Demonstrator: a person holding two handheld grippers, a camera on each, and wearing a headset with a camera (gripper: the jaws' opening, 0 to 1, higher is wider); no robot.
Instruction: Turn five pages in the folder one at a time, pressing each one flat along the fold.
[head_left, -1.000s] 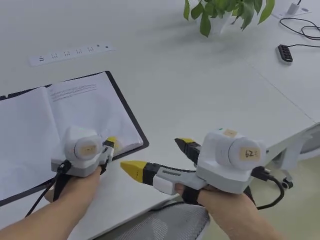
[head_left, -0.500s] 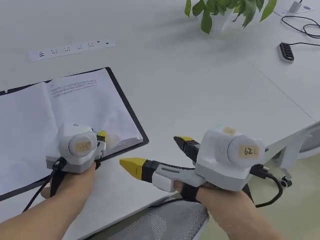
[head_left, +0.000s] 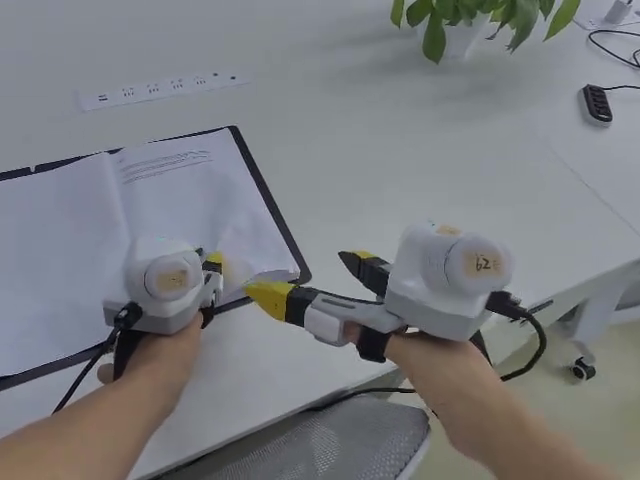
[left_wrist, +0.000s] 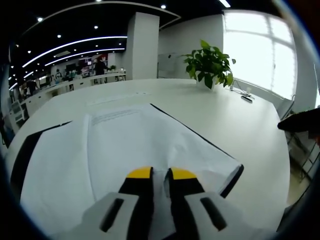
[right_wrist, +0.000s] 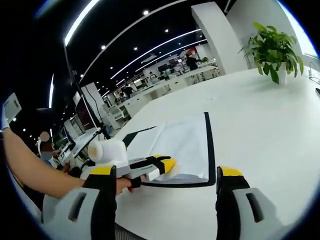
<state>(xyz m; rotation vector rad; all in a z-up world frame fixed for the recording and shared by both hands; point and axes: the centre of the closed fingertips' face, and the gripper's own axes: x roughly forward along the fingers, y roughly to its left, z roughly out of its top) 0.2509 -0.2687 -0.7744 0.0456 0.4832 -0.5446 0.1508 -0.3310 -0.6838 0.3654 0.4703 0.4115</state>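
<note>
White desk, folder lying open on it: right hand-held gripper, jaws wide apart, has drifted in to folder's near-right corner, where left hand-held gripper sits, jaws nearly together, pinch on page unclear, so 1 page turn looks imminent.

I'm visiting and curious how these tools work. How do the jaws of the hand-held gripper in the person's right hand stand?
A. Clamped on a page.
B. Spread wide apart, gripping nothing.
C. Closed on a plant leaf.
B: in the right gripper view the right hand-held gripper has its two jaws far apart, with the white table and the open folder seen beyond the gap.
</note>
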